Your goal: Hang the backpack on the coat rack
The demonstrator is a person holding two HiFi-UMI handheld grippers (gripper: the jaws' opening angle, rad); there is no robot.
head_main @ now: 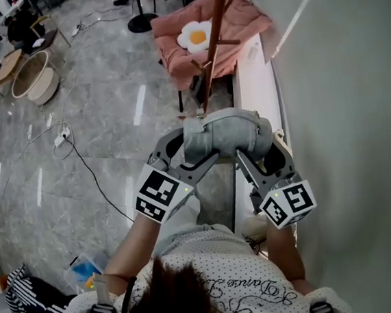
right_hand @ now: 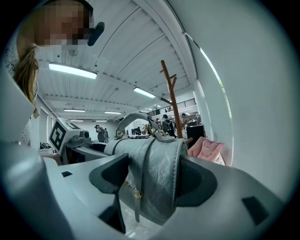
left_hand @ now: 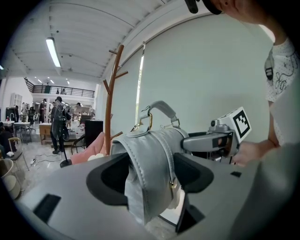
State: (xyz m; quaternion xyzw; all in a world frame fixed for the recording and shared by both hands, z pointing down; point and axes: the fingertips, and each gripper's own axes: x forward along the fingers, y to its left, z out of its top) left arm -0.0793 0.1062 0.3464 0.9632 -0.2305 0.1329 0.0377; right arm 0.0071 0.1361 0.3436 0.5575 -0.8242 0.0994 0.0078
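Grey leather backpack (head_main: 224,134) at frame centre, lying crosswise; left gripper (left_hand: 149,174) and right gripper (right_hand: 152,176) each clamp one end. Brown wooden coat rack (head_main: 216,26) stands just beyond, upper centre, with the top handle (left_hand: 161,107) turned toward it.

I saw the backpack (head_main: 224,134) was soft grey leather, a bit wrinkled and dully shiny, with a gold metal ring (left_hand: 151,121). The rack (head_main: 215,26) was smooth brown wood. The floor (head_main: 108,106) was glossy stone. The cover (head_main: 248,20) was puffy pink cloth.
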